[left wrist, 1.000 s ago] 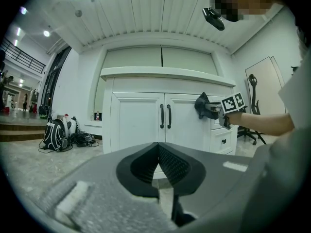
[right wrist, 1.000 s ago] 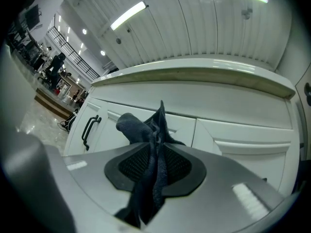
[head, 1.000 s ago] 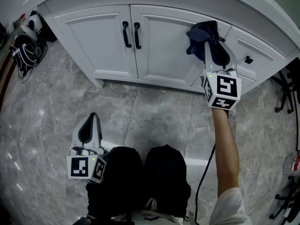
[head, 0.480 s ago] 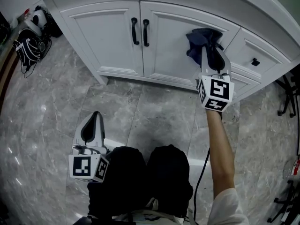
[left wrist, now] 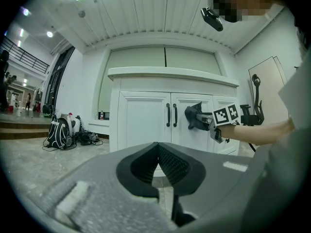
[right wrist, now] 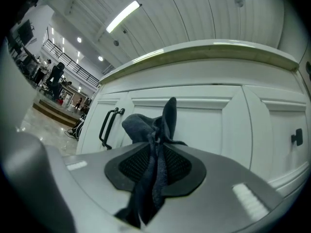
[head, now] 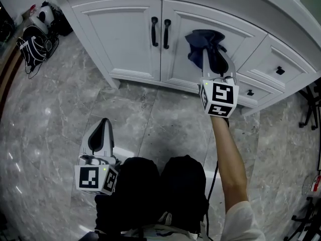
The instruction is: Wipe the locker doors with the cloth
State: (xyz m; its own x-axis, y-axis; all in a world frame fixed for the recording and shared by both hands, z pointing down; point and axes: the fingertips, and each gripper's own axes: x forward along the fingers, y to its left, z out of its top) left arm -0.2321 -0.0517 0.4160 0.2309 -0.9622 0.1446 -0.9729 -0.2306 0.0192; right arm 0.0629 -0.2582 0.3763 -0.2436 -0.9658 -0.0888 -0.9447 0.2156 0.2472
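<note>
A dark blue cloth (head: 200, 43) is bunched against the right door (head: 213, 49) of the white cabinet, with my right gripper (head: 213, 51) shut on it. In the right gripper view the cloth (right wrist: 154, 144) sits pinched between the black pads and rests on the door panel (right wrist: 204, 125), right of the two black handles (right wrist: 109, 123). My left gripper (head: 99, 138) hangs low over the floor by the person's knees, shut with nothing in it. From the left gripper view I see the jaws (left wrist: 158, 159) together and, far off, the cloth (left wrist: 194, 116) on the door.
A left door (head: 125, 36) with black handles (head: 160, 31) adjoins the wiped one, and drawers (head: 281, 64) stand to the right. A backpack and bags (head: 32, 44) lie at the left by the cabinet's end. A chair base (head: 313, 104) is at the right edge. Grey marble floor (head: 50, 134) spreads below.
My right gripper has slid the cloth leftward and lower across the right door, toward the handles. The left gripper has stayed where it was.
</note>
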